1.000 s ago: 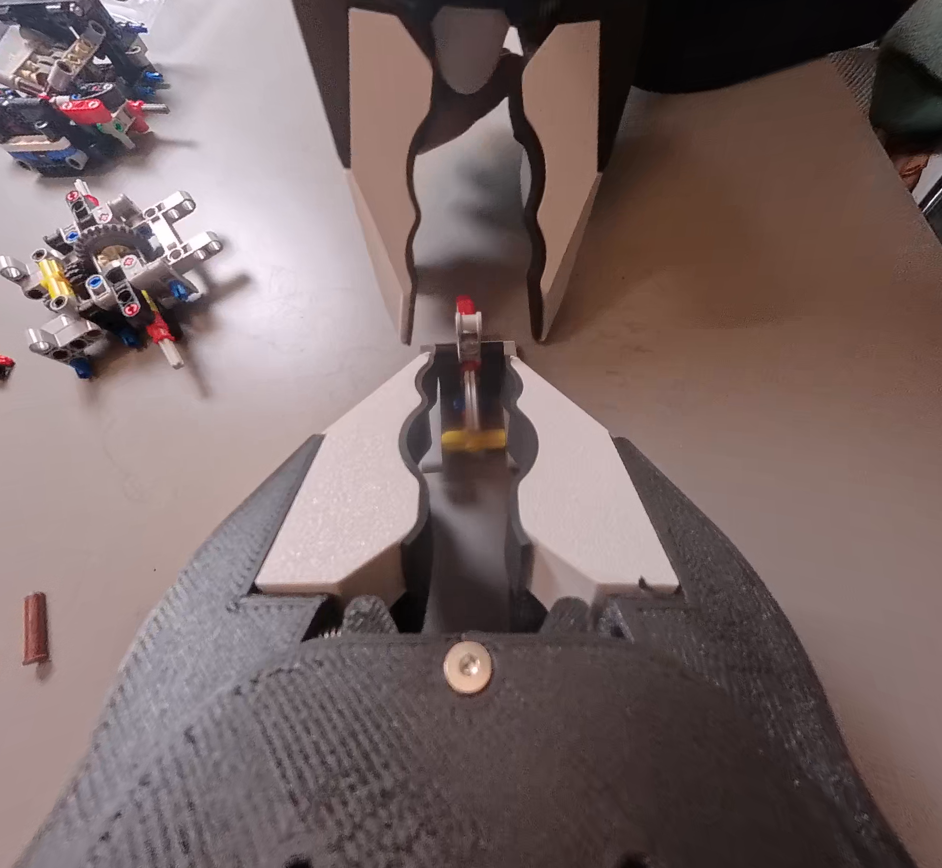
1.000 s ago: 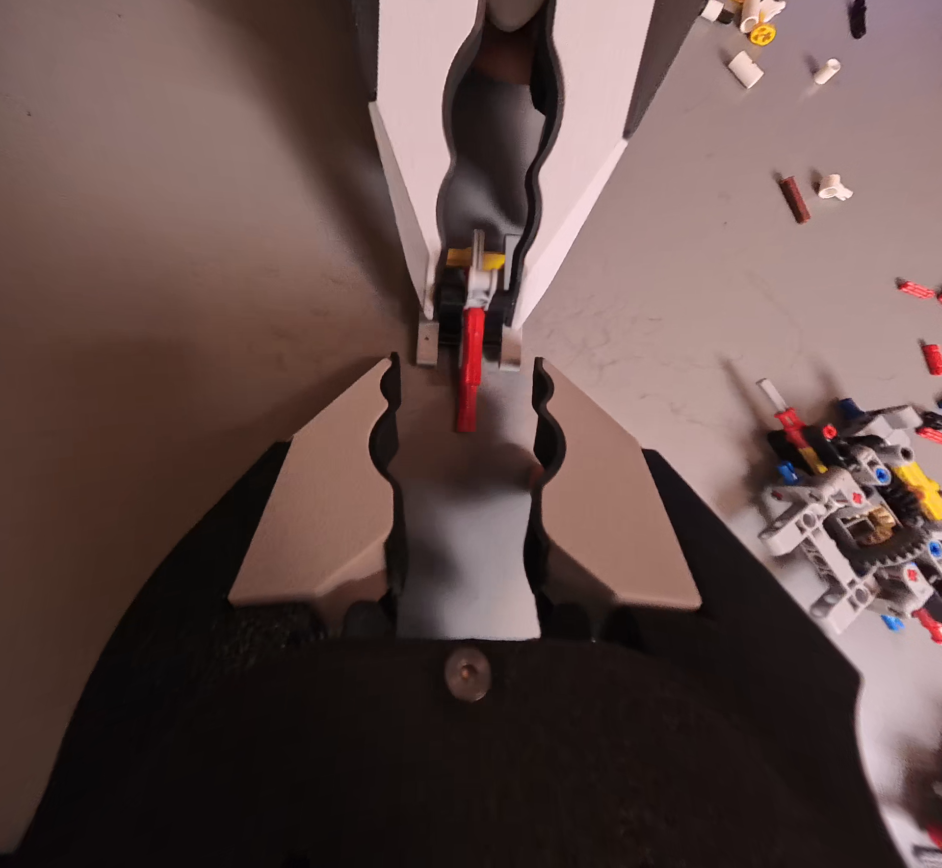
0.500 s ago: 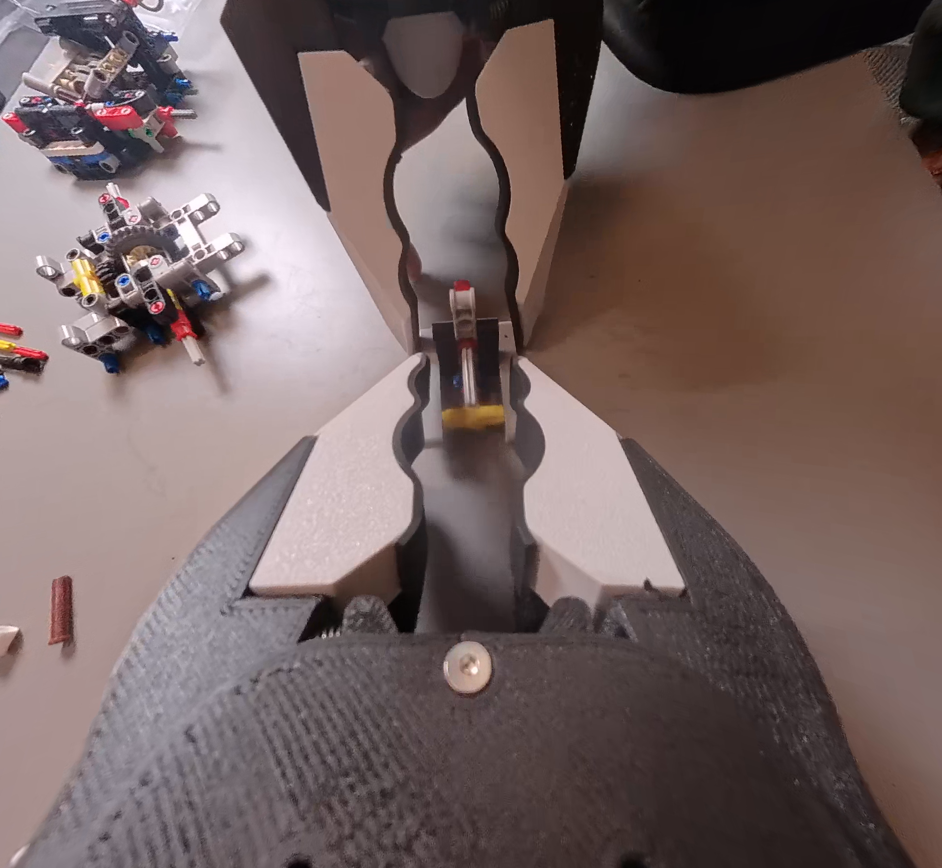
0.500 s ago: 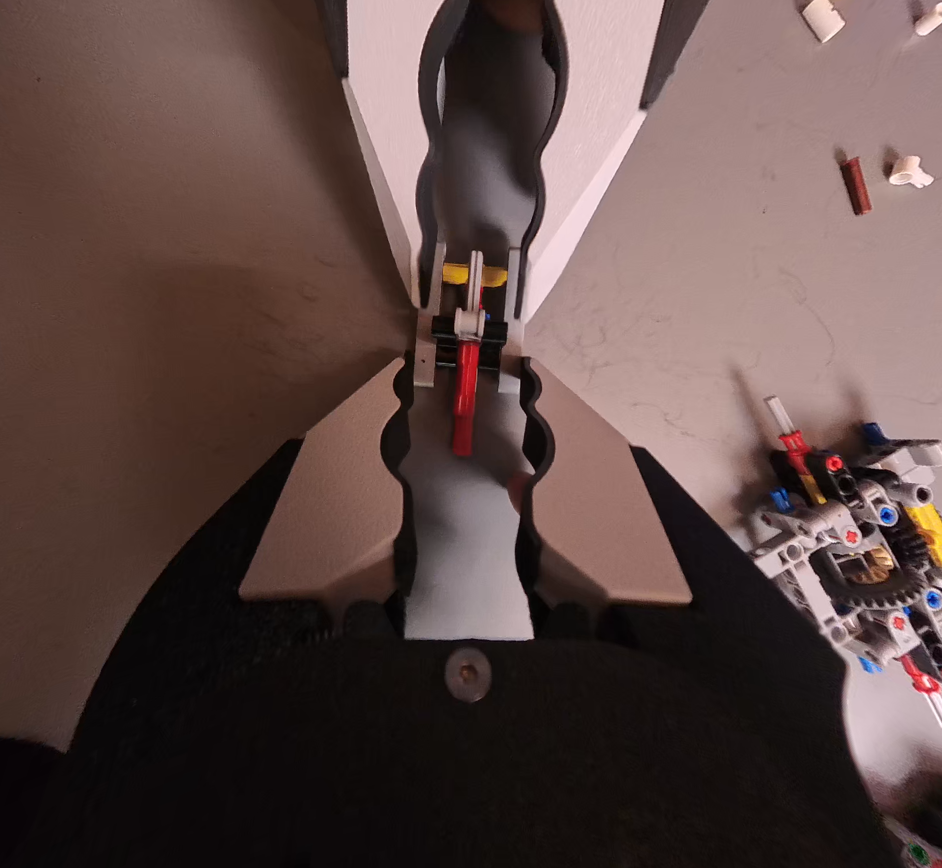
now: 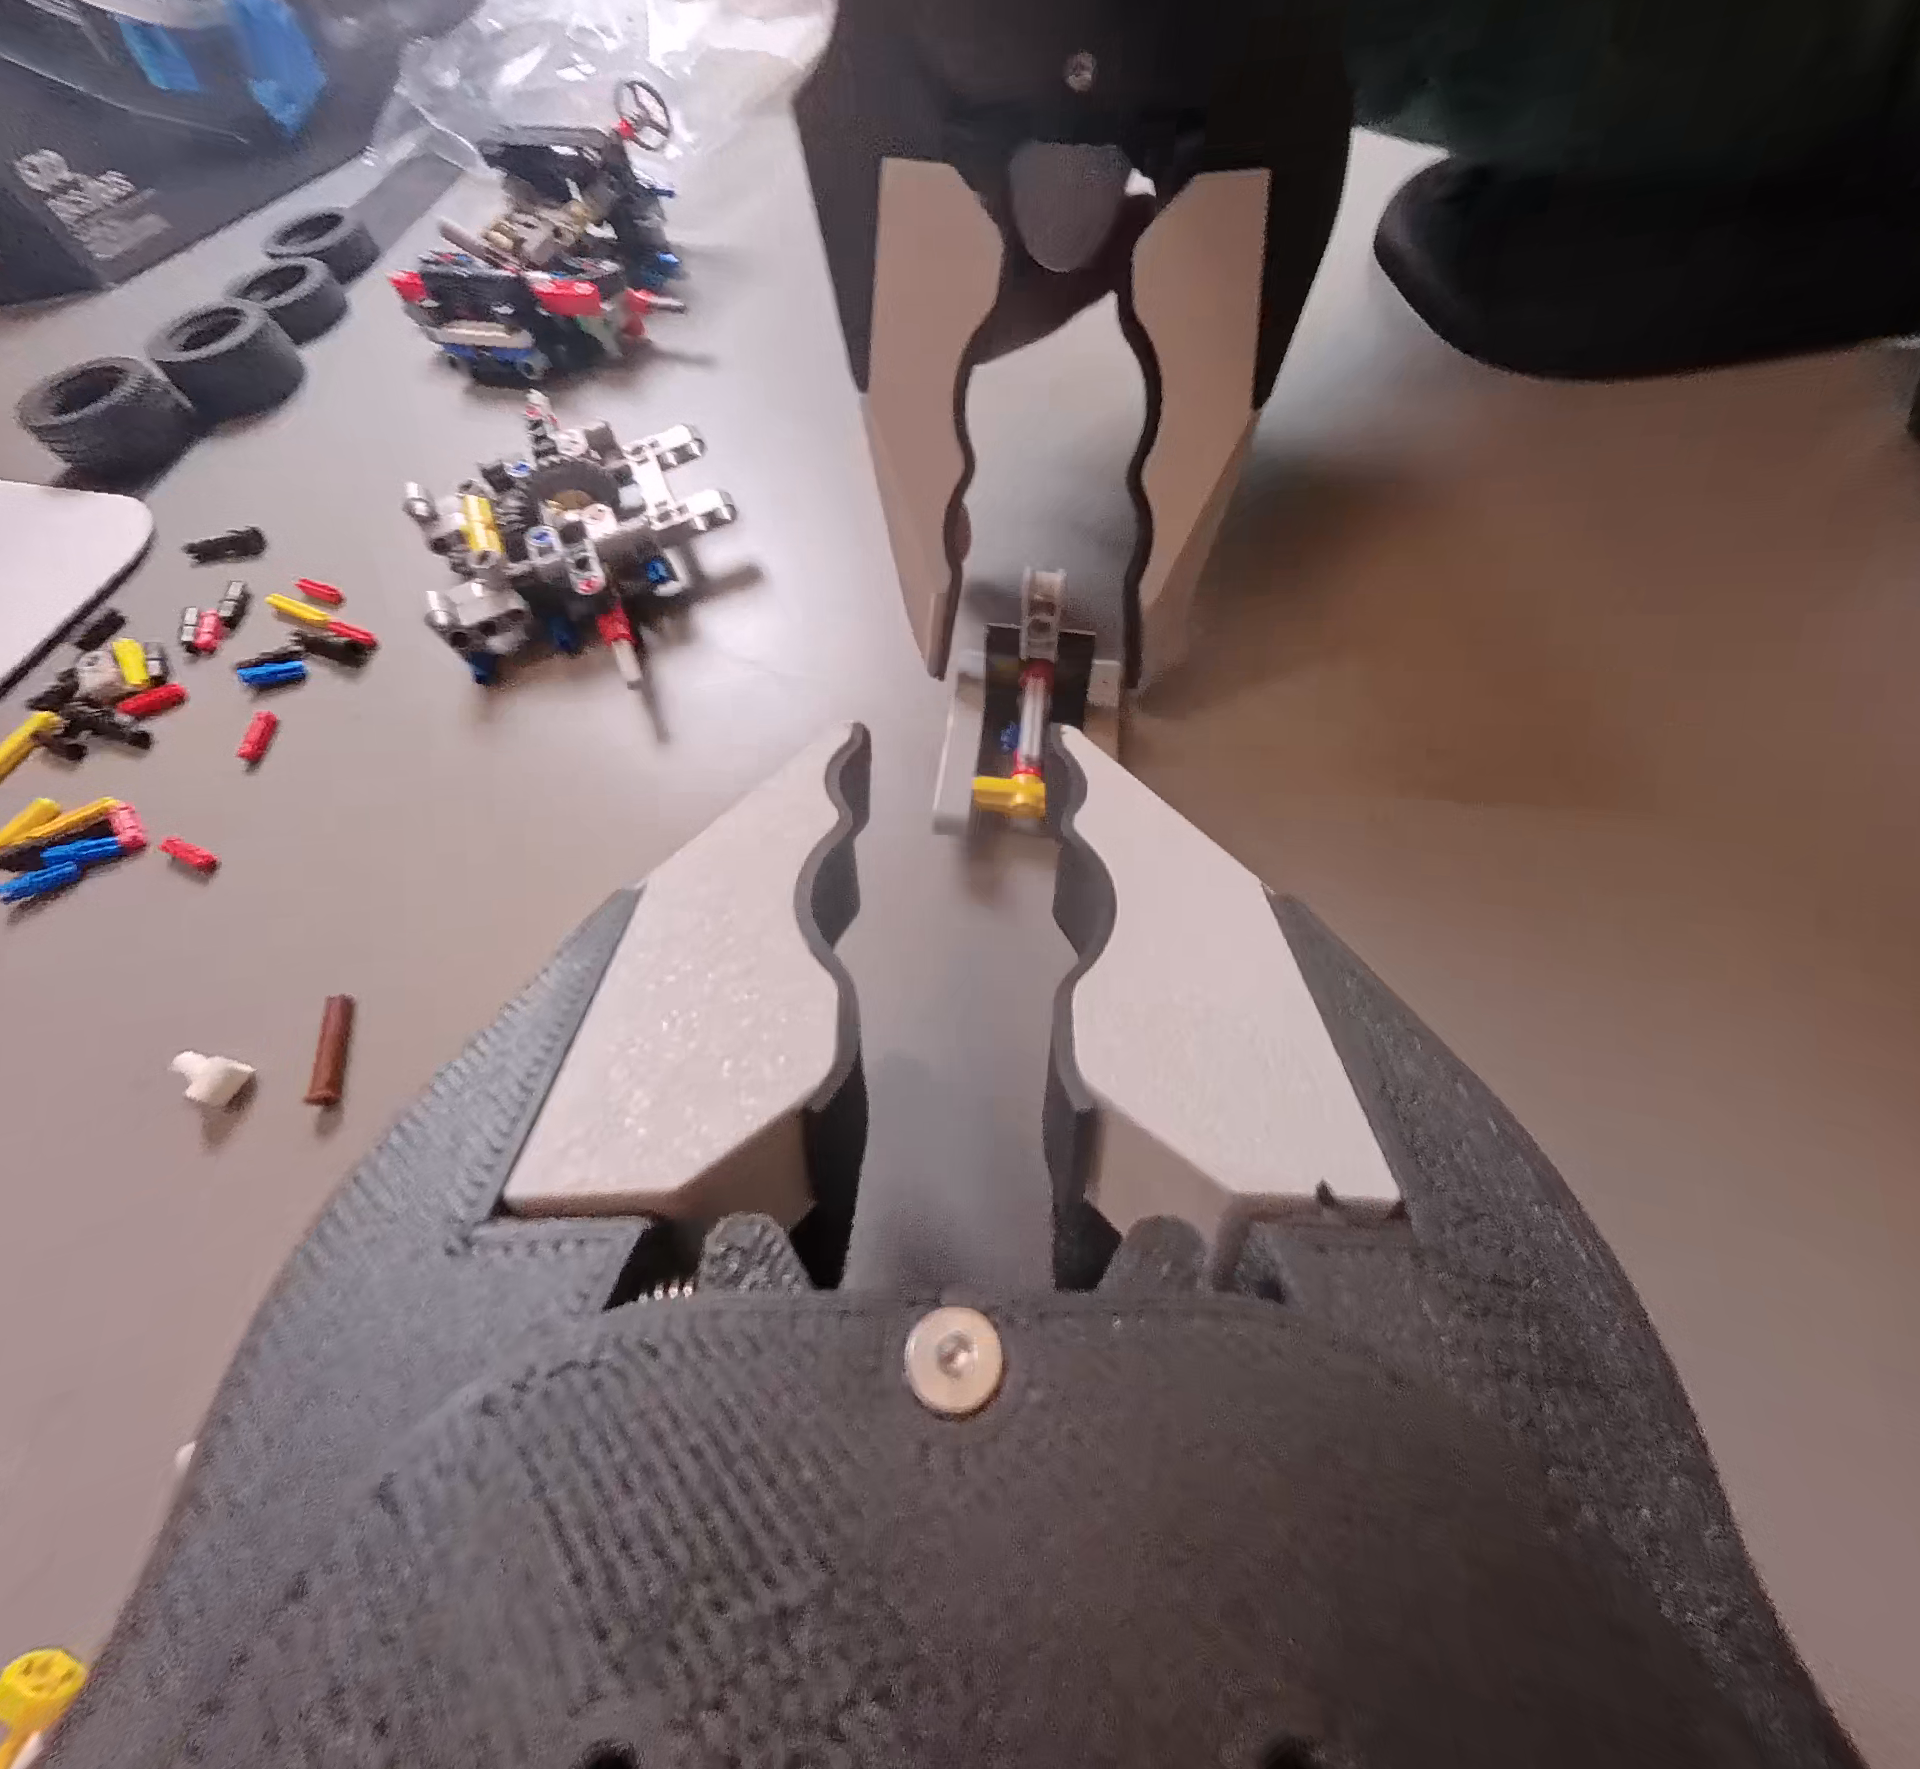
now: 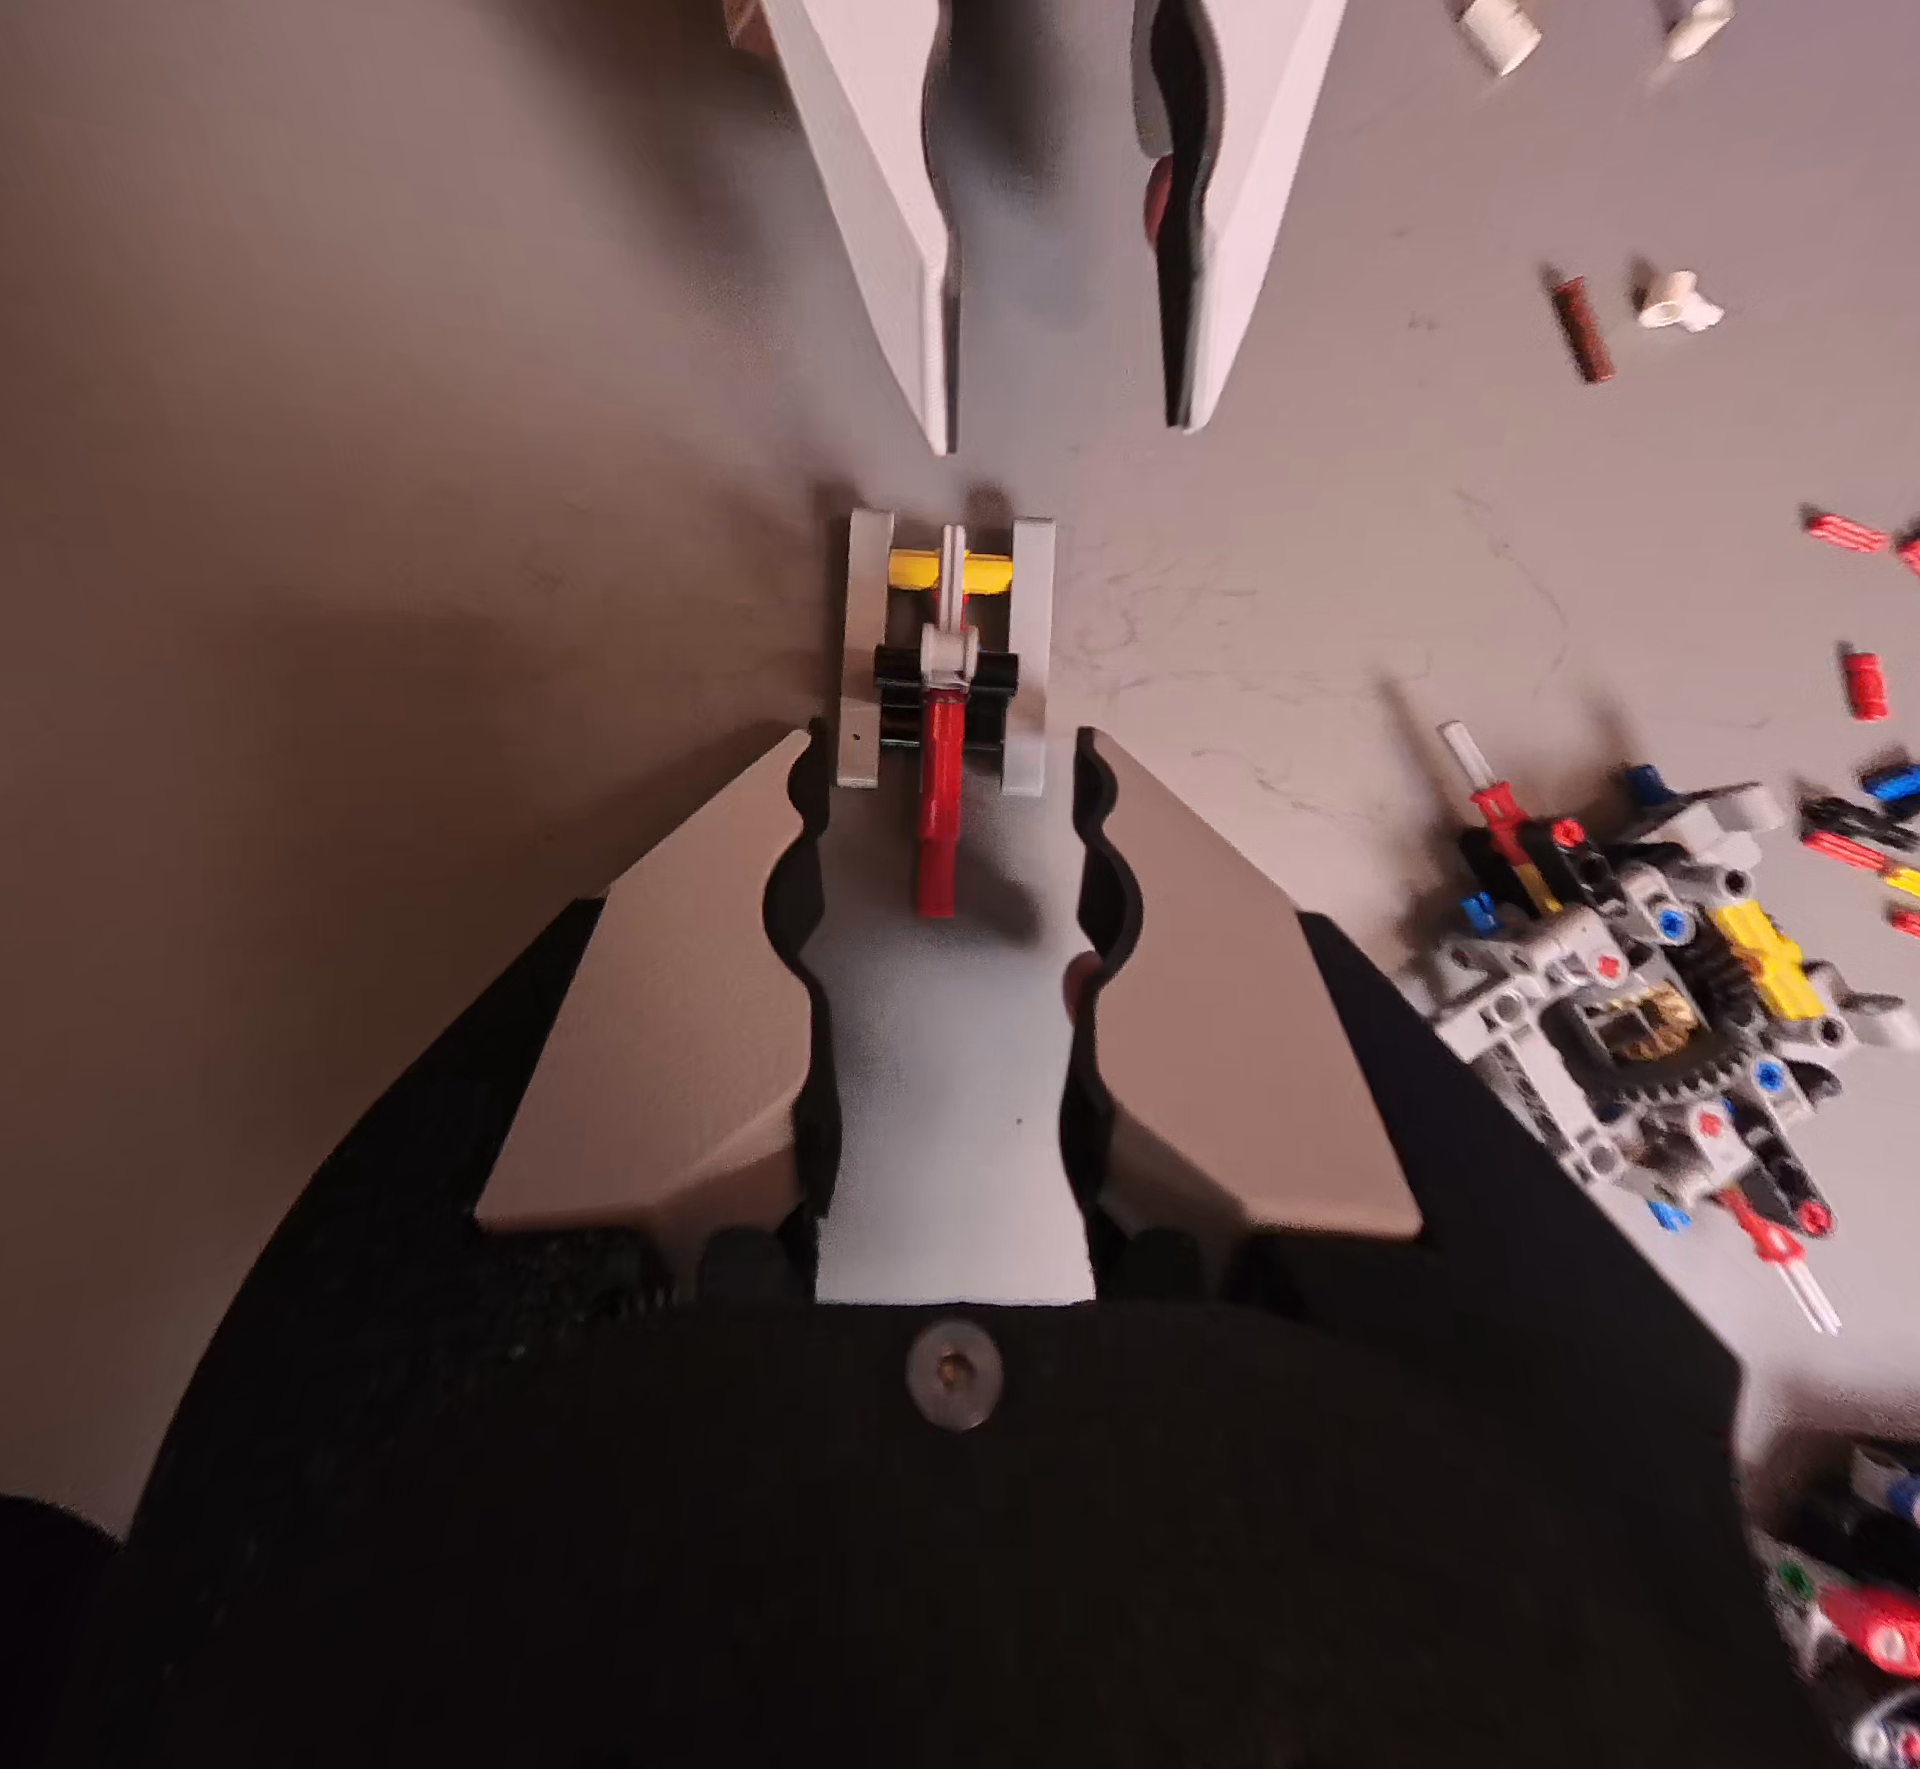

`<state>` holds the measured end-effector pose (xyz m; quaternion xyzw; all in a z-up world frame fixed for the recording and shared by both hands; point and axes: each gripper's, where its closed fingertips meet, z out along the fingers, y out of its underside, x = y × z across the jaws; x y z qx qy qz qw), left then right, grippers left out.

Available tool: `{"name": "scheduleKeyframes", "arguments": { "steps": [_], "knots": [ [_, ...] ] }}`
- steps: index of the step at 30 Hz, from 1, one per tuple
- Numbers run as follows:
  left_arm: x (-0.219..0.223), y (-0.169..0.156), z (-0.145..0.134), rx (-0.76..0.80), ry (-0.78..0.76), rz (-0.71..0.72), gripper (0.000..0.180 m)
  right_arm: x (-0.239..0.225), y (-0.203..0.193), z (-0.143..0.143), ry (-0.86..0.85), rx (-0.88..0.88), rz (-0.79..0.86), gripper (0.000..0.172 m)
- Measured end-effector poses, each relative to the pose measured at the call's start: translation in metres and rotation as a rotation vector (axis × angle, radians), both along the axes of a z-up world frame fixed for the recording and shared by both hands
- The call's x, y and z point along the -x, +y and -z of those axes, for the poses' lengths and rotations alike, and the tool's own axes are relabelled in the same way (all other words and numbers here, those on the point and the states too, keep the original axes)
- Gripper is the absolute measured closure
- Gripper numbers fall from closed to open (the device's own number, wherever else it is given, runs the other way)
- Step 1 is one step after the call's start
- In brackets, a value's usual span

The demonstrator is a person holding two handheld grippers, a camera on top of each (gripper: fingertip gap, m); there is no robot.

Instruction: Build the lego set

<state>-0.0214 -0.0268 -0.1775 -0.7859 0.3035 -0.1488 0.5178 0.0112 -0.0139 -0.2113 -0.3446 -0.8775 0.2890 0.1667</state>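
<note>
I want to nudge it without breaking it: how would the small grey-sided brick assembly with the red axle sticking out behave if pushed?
The small grey-sided brick assembly probably slides rather than rolls, since it lies flat on the table. Its protruding red axle may catch or shift. It looks light; its snapped plastic parts could pop apart.

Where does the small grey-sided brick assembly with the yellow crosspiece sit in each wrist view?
Left wrist view: small assembly just above centre, on the table between both grippers' fingertips.
Right wrist view: small assembly just above centre, red axle towards the camera.
Shared landmark: the geared grey sub-assembly.
</note>
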Motion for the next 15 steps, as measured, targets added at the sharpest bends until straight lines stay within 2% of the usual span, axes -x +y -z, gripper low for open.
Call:
{"name": "scheduleKeyframes", "arguments": {
  "steps": [4,8,10,12,15],
  "knots": [
    [0.025,0.011,-0.021,-0.097,-0.052,-0.143,0.145,-0.001,0.008,-0.044,0.173,0.105,0.087,0.119],
    [0.069,0.023,-0.051,-0.226,-0.092,-0.362,0.148,-0.003,0.026,-0.111,0.496,0.277,0.253,0.121],
    [0.101,0.030,-0.075,-0.305,-0.102,-0.484,0.151,-0.009,0.039,-0.134,0.654,0.356,0.364,0.124],
    [0.137,0.037,-0.102,-0.374,-0.131,-0.603,0.157,-0.019,0.052,-0.143,0.762,0.414,0.469,0.125],
    [0.192,0.053,-0.144,-0.477,-0.156,-0.755,0.160,-0.031,0.065,-0.133,0.836,0.412,0.592,0.126]
  ]
}}
